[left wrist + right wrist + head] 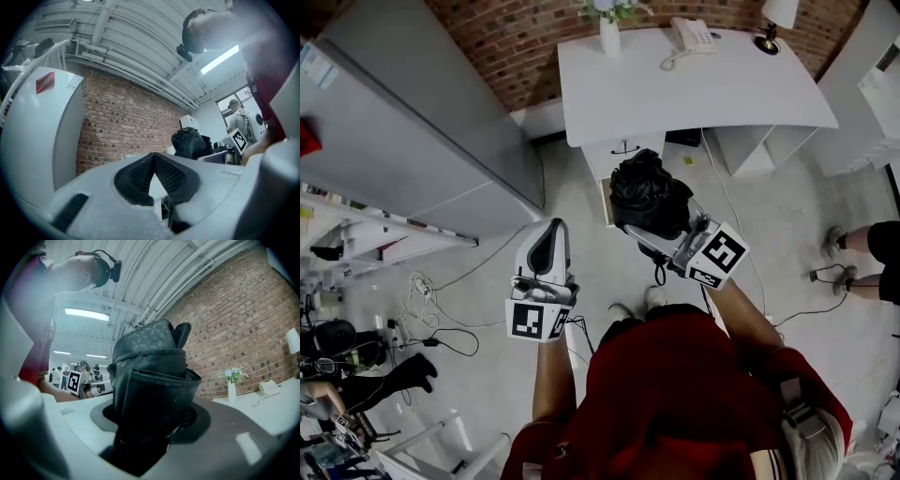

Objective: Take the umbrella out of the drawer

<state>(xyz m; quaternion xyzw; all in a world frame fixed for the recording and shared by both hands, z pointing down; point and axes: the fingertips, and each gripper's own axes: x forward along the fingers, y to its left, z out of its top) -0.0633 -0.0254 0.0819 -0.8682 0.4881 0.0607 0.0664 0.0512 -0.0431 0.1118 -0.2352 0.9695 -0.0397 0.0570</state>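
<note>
The black folded umbrella hangs in the air in front of the white desk, above the floor and near the desk's drawer front. My right gripper is shut on it, and in the right gripper view the umbrella fills the gap between the jaws. My left gripper is held up to its left, apart from it. Its pads meet at the tip with nothing between them. From the left gripper view, the umbrella shows to the right.
On the desk stand a vase, a telephone and a lamp. A tall grey cabinet is at the left, with cables on the floor. Another person's legs are at the right.
</note>
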